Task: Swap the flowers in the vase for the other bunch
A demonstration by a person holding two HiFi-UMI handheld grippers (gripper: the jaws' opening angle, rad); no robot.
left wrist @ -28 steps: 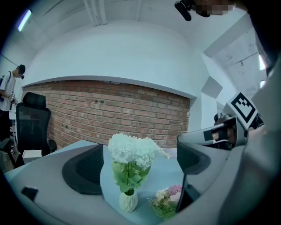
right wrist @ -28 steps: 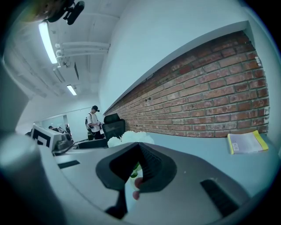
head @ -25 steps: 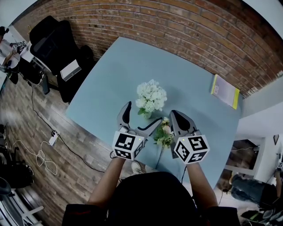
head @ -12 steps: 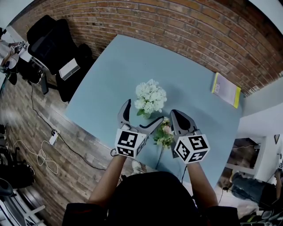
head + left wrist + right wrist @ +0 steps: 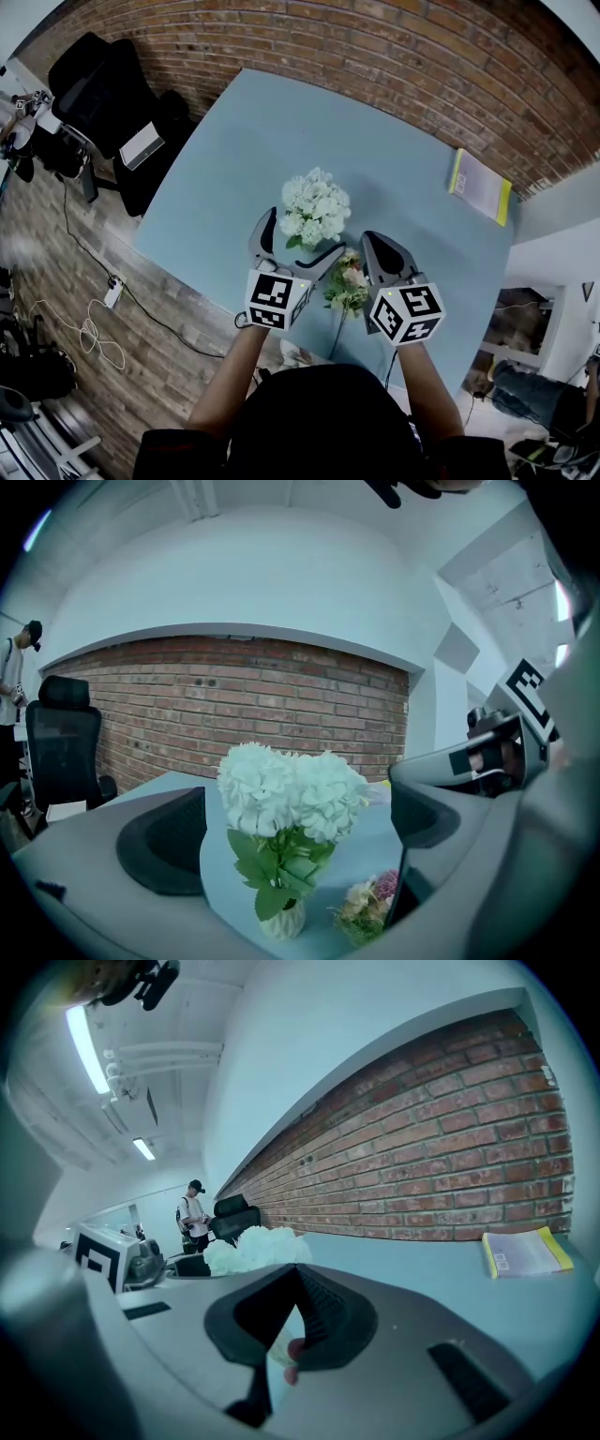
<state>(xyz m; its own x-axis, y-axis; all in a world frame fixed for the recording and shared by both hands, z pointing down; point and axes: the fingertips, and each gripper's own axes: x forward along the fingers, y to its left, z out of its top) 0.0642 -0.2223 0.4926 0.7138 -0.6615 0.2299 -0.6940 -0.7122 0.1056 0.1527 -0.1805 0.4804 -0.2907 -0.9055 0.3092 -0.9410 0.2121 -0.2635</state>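
Two left gripper [image 5: 302, 238] jaws gape wide, framing the fluffy white hydrangea bunch [image 5: 316, 206] without touching; the right gripper [image 5: 373, 244] is pinched closed.

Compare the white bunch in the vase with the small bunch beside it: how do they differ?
The white hydrangea bunch is clearly bigger than the small bunch. The white hydrangea bunch is all white; the small bunch mixes pink and cream. The white hydrangea bunch stands upright in the white vase; the small bunch is outside it, stem trailing toward the person. Both have green foliage.
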